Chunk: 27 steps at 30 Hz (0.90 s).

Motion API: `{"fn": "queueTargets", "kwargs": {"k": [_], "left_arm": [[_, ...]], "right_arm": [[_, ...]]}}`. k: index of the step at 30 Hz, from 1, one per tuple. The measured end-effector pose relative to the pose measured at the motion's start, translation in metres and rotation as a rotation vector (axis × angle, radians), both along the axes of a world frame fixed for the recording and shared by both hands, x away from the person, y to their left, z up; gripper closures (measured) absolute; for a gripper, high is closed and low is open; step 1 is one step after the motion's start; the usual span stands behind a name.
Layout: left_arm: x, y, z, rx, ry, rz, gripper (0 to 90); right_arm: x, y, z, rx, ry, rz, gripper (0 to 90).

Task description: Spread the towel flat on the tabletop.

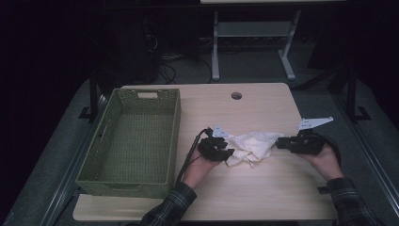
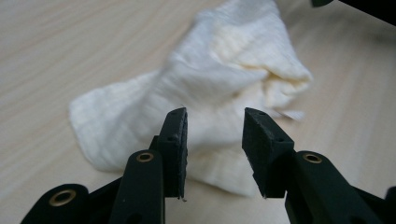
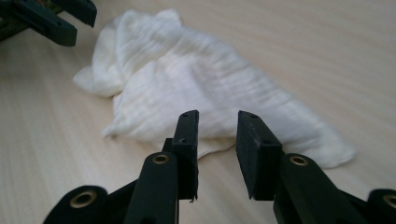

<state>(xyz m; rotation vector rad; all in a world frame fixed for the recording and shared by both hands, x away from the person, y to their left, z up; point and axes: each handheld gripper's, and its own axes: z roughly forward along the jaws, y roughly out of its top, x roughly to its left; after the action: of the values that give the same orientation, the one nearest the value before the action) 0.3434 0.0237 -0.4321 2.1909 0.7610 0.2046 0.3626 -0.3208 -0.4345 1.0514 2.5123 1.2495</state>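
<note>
A crumpled cream cloth [image 1: 251, 145] lies on the wooden table [image 1: 263, 188], between my two grippers. My left gripper [image 1: 228, 153] sits at the cloth's left edge, held by a hand in a plaid sleeve. In the left gripper view its jaws [image 2: 215, 116] stand apart just above the near edge of the cloth [image 2: 224, 70], with nothing pinched. My right gripper [image 1: 278, 142] points at the cloth's right end. In the right gripper view its jaws [image 3: 217, 114] are apart over the near hem of the cloth [image 3: 187, 79], and the left gripper [image 3: 51, 18] shows at the top left.
A green woven basket [image 1: 176, 136] stands empty on the left part of the table, close to the left hand. A round cable hole [image 1: 236, 95] sits near the far edge. Beyond the table are desk legs and cables on the floor.
</note>
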Motion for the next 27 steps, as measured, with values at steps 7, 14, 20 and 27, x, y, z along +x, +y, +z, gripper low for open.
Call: {"fn": "queueTargets", "kwargs": {"k": [7, 14, 20, 27], "left_arm": [[-0.015, -0.002, -0.013, 0.009, 0.008, -0.057, 59.4], [-0.016, -0.010, -0.026, 0.052, 0.018, -0.084, 58.3], [-0.014, -0.015, -0.032, 0.078, 0.009, -0.076, 63.9], [-0.008, -0.014, -0.032, 0.082, 0.022, -0.056, 81.2]], "right_arm": [[-0.013, 0.017, -0.015, -0.065, 0.064, 0.041, 68.9], [-0.009, 0.032, -0.026, -0.127, 0.063, 0.087, 66.2], [-0.007, 0.036, -0.028, -0.151, 0.048, 0.085, 66.4], [-0.006, 0.041, -0.031, -0.183, 0.019, 0.078, 80.2]]}}
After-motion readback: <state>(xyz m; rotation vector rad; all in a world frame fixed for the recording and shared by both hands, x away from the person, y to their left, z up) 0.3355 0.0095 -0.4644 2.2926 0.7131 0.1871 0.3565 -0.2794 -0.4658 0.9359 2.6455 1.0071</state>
